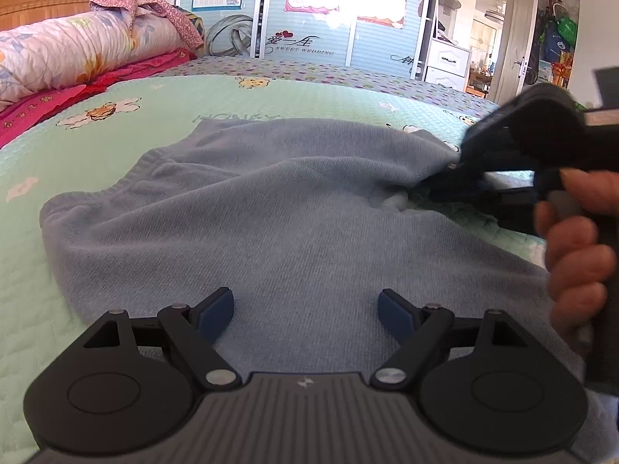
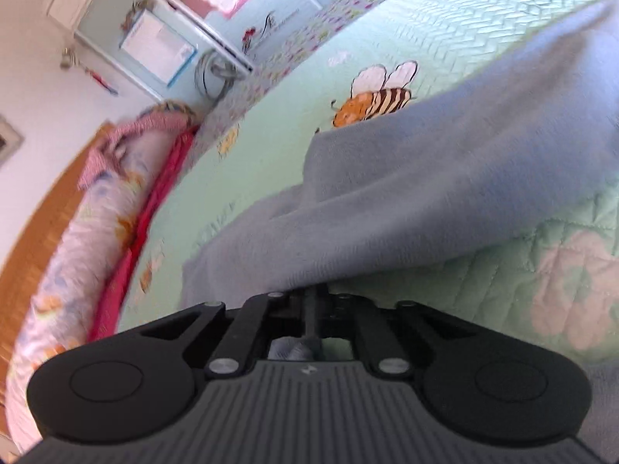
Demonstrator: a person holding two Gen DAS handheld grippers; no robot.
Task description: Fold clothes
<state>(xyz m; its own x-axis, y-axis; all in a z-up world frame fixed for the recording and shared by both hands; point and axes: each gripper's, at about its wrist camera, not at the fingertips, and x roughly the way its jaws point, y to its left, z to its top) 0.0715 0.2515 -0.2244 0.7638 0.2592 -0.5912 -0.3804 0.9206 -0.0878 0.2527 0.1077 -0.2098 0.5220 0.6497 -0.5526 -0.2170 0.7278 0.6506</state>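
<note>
At the far left a rolled quilt [image 1: 77, 50] lies by the headboard. On the green bedspread [image 1: 58, 178] a grey-blue sweater [image 1: 271, 208] lies spread out and rumpled. The left gripper [image 1: 305, 311] hangs over its near edge, jaws wide apart with nothing between them. At the sweater's right edge the right gripper [image 2: 309, 295], held in a hand [image 1: 576, 255], is clamped on a pinch of the fabric.
</note>
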